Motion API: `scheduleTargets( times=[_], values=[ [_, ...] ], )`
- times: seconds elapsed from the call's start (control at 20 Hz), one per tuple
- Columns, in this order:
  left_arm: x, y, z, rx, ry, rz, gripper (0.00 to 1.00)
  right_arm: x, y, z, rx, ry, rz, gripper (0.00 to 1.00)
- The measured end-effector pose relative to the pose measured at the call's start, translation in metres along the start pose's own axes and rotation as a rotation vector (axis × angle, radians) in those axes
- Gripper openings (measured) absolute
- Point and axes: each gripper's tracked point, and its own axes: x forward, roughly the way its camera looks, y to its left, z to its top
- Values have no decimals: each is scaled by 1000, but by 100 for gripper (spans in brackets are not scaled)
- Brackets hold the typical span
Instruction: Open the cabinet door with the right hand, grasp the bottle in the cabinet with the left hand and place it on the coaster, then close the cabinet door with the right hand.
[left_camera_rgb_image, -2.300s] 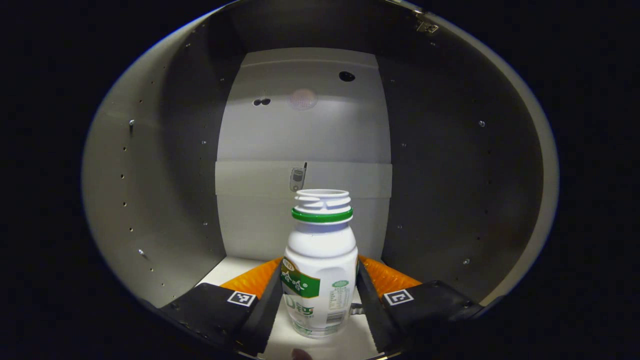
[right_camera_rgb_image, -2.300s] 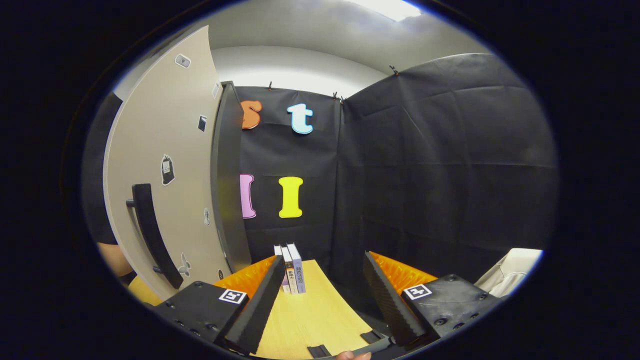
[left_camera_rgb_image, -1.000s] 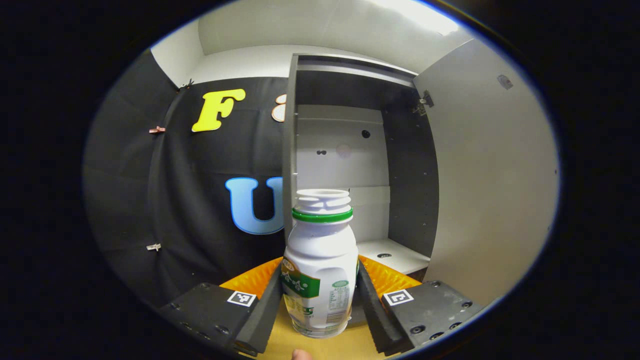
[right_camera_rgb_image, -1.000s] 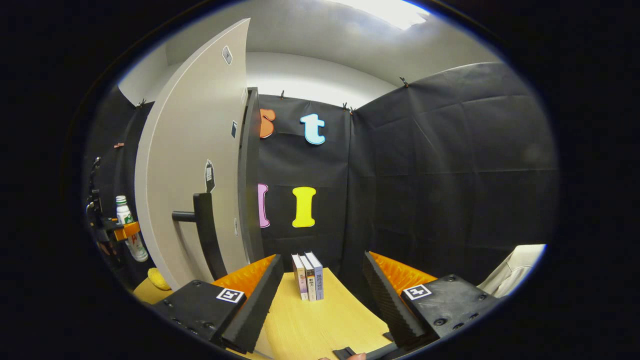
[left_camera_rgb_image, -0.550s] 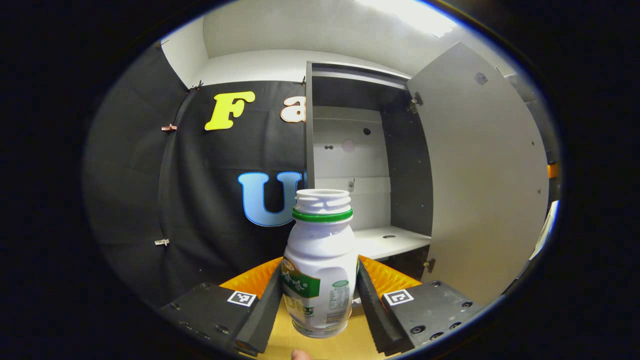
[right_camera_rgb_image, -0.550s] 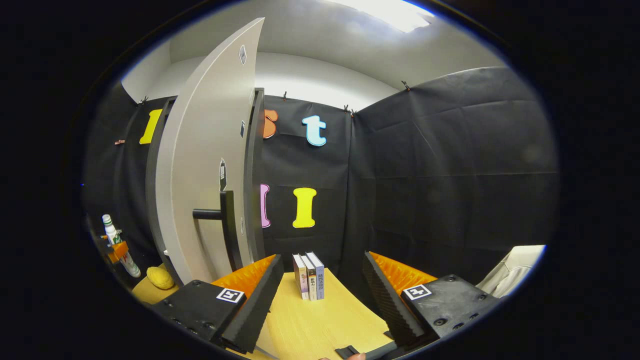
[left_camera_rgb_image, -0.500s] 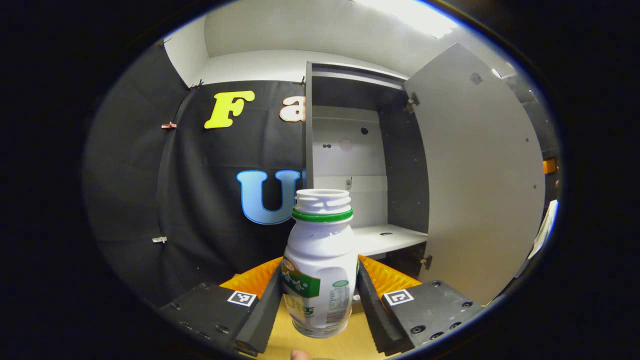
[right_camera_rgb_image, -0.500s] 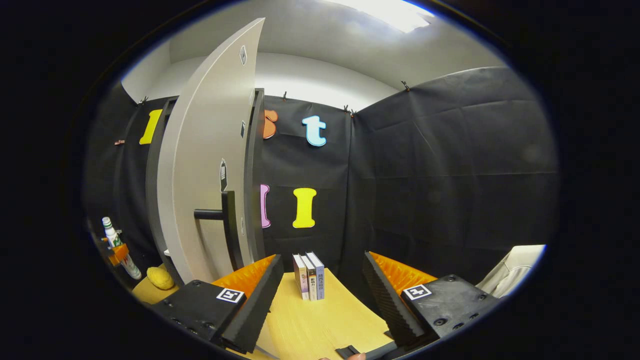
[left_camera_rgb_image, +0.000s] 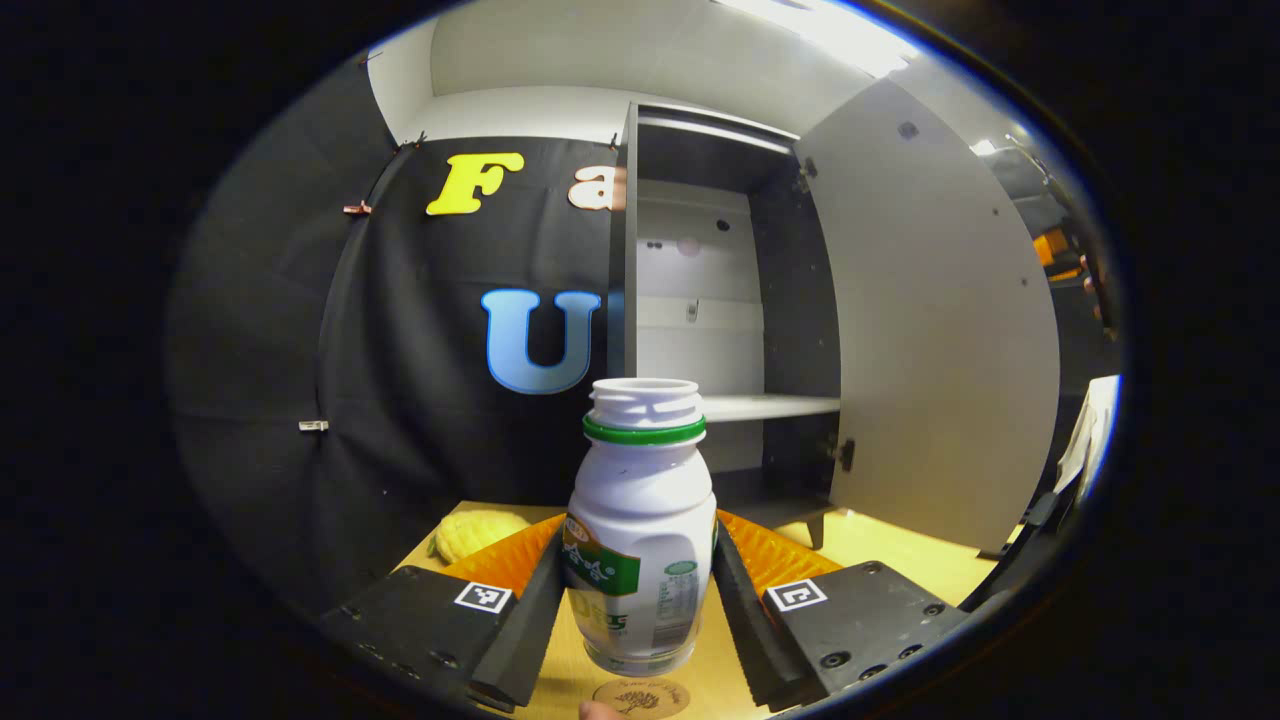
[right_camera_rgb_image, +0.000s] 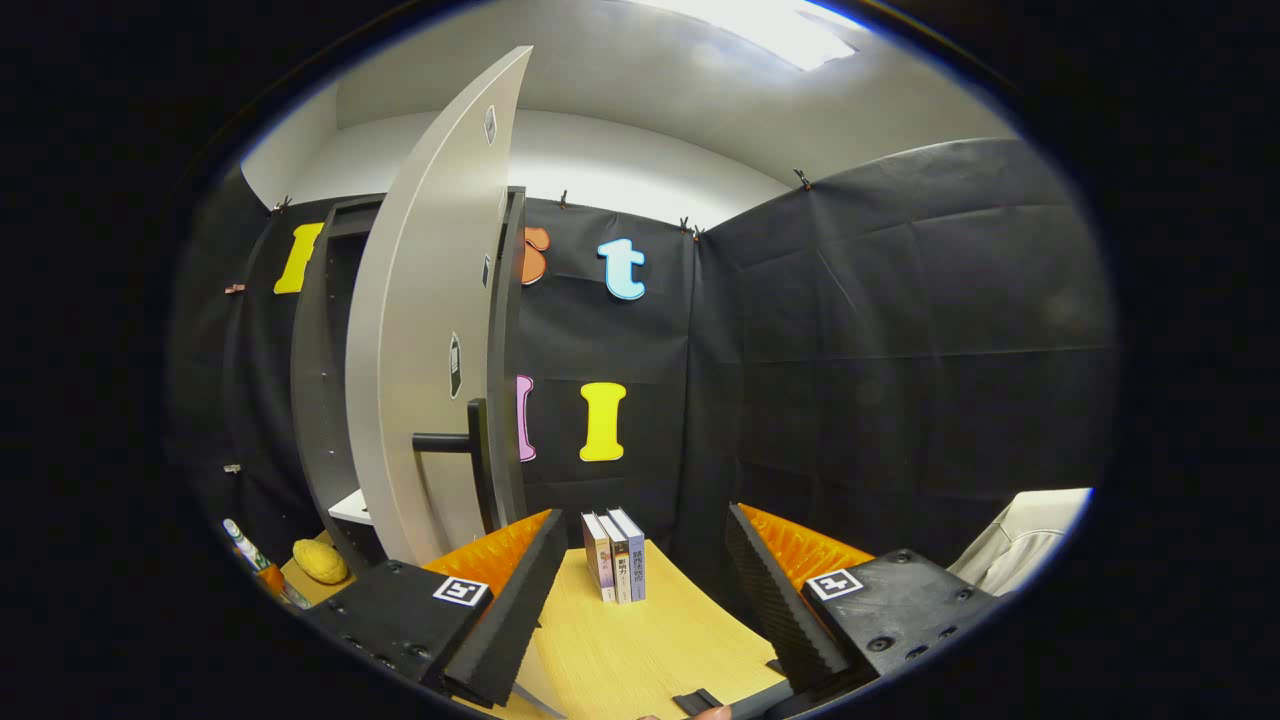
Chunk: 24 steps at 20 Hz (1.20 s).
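Two fingers of the left gripper (left_camera_rgb_image: 640, 600) are clenched on the white plastic bottle with a green neck ring and green label (left_camera_rgb_image: 640, 520), one pressing each flank of its lower body. The bottle stands upright, its long axis vertical, mouth uncapped, and hangs clear of the pale wooden tabletop (left_camera_rgb_image: 880, 545). In the left gripper view, the round brown coaster with a tree print (left_camera_rgb_image: 640, 697) peeks out at 6 o'clock, directly under the bottle's base with a gap between them. The coming move turns on that relation: the target lies straight down from the held bottle, so I judge a plain vertical lowering should seat it, provided the base stays centred over the disc. The left gripper is plainly the nearer one.

Behind, at 12 to 1 o'clock, the tall grey cabinet (left_camera_rgb_image: 720, 300) stands open, its shelf bare, with the flat grey cabinet door (left_camera_rgb_image: 930, 330) swung out at 3 o'clock. A yellow lumpy object (left_camera_rgb_image: 480, 530) lies on the table at 8 o'clock.

The right gripper (right_camera_rgb_image: 640, 600) is released, fingers spread with nothing between them. In the right gripper view the door's black bar handle (right_camera_rgb_image: 470, 450) sits at 10 o'clock, apart from the gripper. Three upright books (right_camera_rgb_image: 615, 555) stand at 12 o'clock.
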Motion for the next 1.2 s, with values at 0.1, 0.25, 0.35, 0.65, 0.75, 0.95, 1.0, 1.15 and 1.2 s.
scheduleTargets(
  times=[0.1,0.25,0.35,0.65,0.75,0.95,1.0,1.15,1.2],
  values=[
    [-4,-1,-26,-6,22,-15,78,-3,1,3,2,-8,-3,99],
    [-5,-7,-52,-21,19,-52,78,-6,2,9,17,-10,-12,99],
    [-4,-7,-64,-40,-1,-63,78,-8,2,11,27,-8,-19,99],
    [11,-1,-113,-47,15,-65,78,-15,-10,11,68,27,-55,99],
    [13,-1,-126,-41,28,-61,78,-16,-14,10,75,33,-66,98],
    [20,-8,-140,-26,37,-69,80,-17,-17,2,64,58,-81,98],
    [19,-9,-146,-28,44,-69,80,-16,-18,1,70,63,-86,98],
    [18,-13,-153,-33,56,-65,80,-18,-22,2,64,61,-103,98],
    [19,-14,-157,-29,64,-65,80,-19,-21,1,53,57,-103,98]
  ],
)
